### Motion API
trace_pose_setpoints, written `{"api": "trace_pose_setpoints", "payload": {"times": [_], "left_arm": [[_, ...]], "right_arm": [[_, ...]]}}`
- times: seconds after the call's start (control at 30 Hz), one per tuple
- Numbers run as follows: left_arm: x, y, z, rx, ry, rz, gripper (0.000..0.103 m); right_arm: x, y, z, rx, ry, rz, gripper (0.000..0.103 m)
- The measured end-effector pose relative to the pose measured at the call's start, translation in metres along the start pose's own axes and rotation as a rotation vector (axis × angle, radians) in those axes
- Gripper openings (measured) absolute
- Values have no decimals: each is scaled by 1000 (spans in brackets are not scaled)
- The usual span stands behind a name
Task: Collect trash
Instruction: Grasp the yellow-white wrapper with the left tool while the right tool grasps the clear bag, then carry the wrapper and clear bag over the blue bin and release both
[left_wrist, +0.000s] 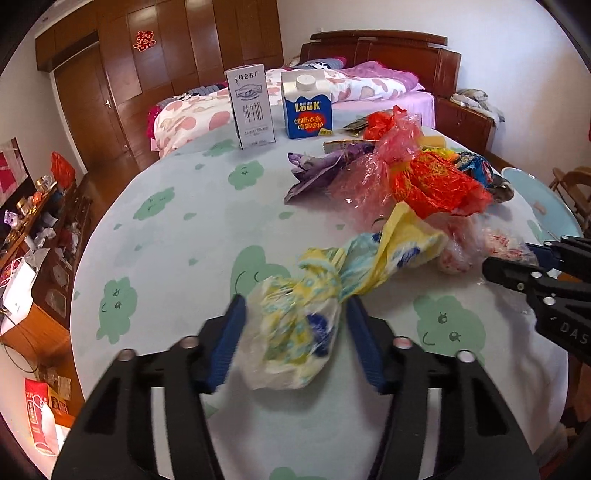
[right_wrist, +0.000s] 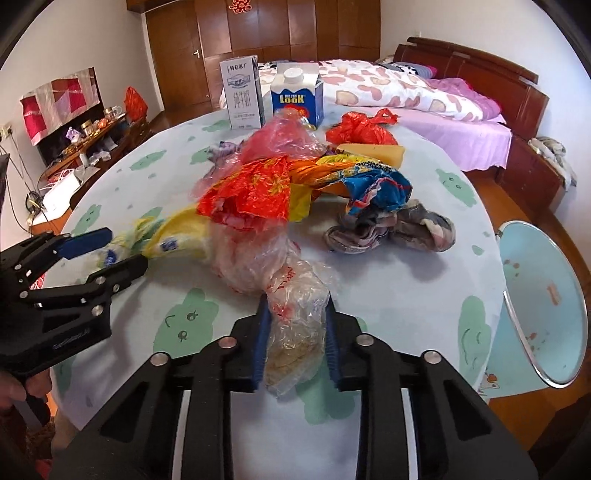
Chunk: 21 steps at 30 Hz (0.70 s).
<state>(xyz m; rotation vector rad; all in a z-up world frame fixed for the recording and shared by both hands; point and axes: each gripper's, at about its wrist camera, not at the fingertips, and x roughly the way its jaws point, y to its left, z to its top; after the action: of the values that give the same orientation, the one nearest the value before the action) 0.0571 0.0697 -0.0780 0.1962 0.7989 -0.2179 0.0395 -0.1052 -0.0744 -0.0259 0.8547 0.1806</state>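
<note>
Crumpled plastic bags are lying heaped on the table (left_wrist: 177, 236). The left gripper (left_wrist: 295, 343) is reaching low over it, its jaws pinching a yellow bag (left_wrist: 295, 332). The right gripper (right_wrist: 295, 339) is squeezing a clear bag (right_wrist: 295, 325). Only the right view is showing a blue bin (right_wrist: 546, 295) beside the table.

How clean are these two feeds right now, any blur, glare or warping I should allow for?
Left wrist view: the yellow bag in the left gripper is smeared with motion blur; table edge bows with fisheye. Right wrist view: sharper; the clear bag in the right gripper shows faint sheen, soft shadows under the pile, corners black.
</note>
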Motion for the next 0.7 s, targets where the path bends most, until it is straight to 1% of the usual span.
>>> {"api": "trace_pose_setpoints", "payload": {"times": [0.07, 0.13, 0.17, 0.3, 0.47, 0.7], "left_arm": [[-2, 0, 1, -14, -10, -21, 38], [-6, 2, 2, -37, -25, -35, 33], [-8, 2, 2, -47, -29, -37, 32], [-18, 5, 4, -97, -55, -44, 30], [-47, 8, 11, -115, -117, -42, 30], [-82, 13, 20, -146, -188, -42, 30]], "right_arm": [[-6, -1, 0, -1, -15, -3, 25], [-14, -3, 1, -2, -35, -4, 24], [-19, -3, 2, -3, -47, -4, 24], [-41, 0, 5, -25, -100, -1, 24], [-63, 3, 10, -42, -158, 14, 24], [-84, 5, 18, -52, -206, 28, 24]]}}
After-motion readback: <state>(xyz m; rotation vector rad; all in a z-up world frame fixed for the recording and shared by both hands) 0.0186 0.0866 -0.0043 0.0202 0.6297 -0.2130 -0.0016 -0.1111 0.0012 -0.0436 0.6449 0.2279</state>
